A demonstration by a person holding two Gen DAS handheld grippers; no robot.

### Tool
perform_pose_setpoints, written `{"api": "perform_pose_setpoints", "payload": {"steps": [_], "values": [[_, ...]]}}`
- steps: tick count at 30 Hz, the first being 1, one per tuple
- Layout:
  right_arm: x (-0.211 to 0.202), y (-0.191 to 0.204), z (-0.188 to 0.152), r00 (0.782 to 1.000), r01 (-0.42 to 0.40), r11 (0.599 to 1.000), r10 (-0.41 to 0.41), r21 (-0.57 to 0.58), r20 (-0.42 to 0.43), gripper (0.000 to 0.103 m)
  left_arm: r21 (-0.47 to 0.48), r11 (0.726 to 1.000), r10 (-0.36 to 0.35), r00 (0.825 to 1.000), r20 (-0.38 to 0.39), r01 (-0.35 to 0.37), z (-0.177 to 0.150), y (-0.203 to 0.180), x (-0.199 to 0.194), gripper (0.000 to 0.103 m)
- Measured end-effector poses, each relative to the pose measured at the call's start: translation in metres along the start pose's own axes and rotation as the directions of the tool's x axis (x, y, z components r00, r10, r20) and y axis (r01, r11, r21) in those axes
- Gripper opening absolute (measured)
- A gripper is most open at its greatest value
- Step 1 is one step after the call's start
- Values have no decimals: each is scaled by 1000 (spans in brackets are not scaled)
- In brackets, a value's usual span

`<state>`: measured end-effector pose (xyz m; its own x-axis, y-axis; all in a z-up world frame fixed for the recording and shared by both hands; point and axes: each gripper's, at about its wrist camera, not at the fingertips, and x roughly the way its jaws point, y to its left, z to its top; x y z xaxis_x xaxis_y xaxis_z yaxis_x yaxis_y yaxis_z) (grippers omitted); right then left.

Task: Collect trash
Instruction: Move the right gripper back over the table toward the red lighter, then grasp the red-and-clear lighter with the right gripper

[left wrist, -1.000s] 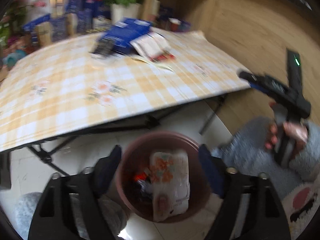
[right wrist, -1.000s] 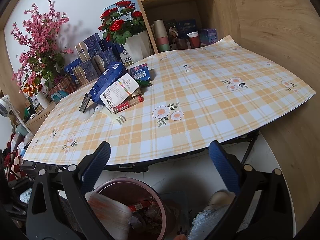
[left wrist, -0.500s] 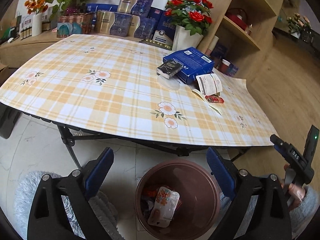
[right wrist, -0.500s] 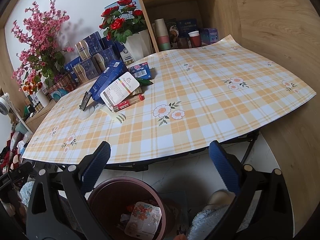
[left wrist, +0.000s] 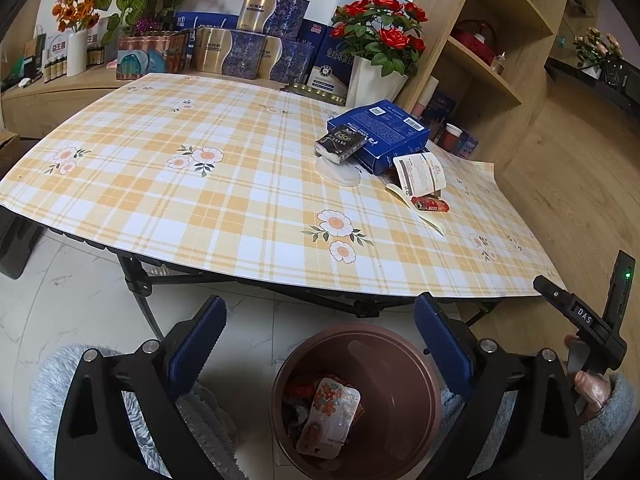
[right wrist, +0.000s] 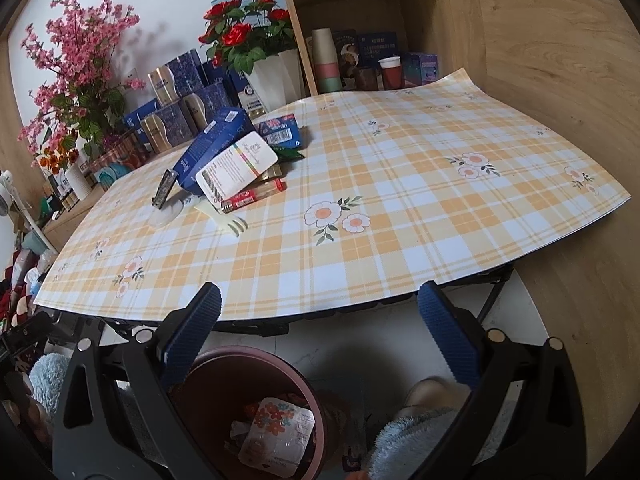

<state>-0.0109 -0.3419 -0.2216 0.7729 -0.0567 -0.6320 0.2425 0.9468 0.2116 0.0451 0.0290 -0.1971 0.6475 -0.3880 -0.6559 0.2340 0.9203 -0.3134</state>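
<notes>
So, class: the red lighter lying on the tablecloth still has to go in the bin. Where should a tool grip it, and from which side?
Grip the red lighter across its narrow width, near mid-length, coming from above. It lies flat, its long sides look free, but the white packet crowds its far side, so tilt in from the open tablecloth side. Both the left tool and right tool are open.

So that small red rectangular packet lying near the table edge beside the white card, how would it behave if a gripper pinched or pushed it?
The small red rectangular packet lies flat and looks thin, so it is probably light and would slide on the smooth checked tablecloth rather than roll. Its glossy surface suggests it may slip between the pads. One end sits under the white printed card, which would likely shift with it.
</notes>
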Motion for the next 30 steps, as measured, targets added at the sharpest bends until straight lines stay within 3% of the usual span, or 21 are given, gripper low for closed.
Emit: {"api": "perform_pose_setpoints", "payload": {"steps": [3, 11, 22, 30], "values": [[6, 2, 5, 999, 20, 1000, -20, -11, -31, 97, -16, 1000, -3, 1000, 8, 3, 2, 3, -1, 93], [42, 22, 40, 996, -31, 997, 25, -67, -85, 97, -67, 998, -14, 999, 28, 16, 6, 10, 1, 93], [143, 81, 96, 978, -96, 972, 52, -215, -201, 97, -121, 991, -54, 999, 10, 54, 14, 12, 23, 93], [189, 101, 103, 959, -81, 959, 1, -270, -284, 97, -135, 990, -47, 999, -16, 44, 15, 17, 34, 93]]}}
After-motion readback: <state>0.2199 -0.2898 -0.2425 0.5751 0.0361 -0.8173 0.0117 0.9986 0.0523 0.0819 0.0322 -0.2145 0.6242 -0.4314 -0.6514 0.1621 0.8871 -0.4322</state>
